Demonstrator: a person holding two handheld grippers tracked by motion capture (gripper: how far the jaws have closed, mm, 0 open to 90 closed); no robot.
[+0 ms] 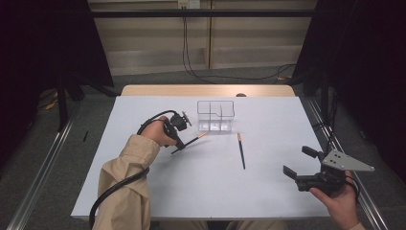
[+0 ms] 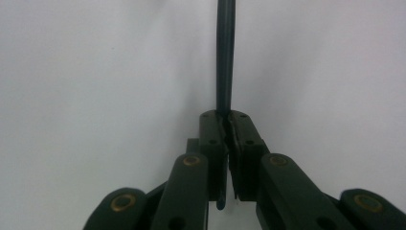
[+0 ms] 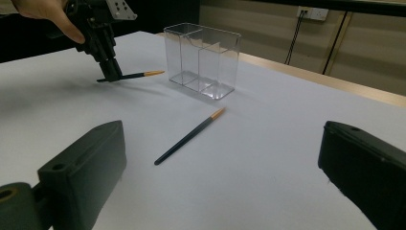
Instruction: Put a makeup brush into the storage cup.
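Left gripper [image 1: 178,146]: jaws clamped on a pencil [image 1: 191,141] just above the bench [image 1: 268,191], near the clear box [image 1: 216,115]. Right gripper [image 1: 299,165]: jaws apart. Second pencil [image 1: 241,151] lies on the bench.

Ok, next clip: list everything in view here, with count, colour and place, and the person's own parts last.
held pencil: 1, dark shaft with orange end, clamped in the left gripper, left of the clear box
loose pencil: 1, dark with orange end, lying flat on the table, in front of the box
clear box: 1, transparent, divided into compartments, upright at table centre, looks empty
table: 1, white top with wooden far edge
wall cables: black, hanging from a socket to the floor behind the table
left gripper: 1, black, shut on the held pencil
right gripper: 1, black with grey plate, jaws open, near the table's right edge
sleeve: 1, beige, left arm
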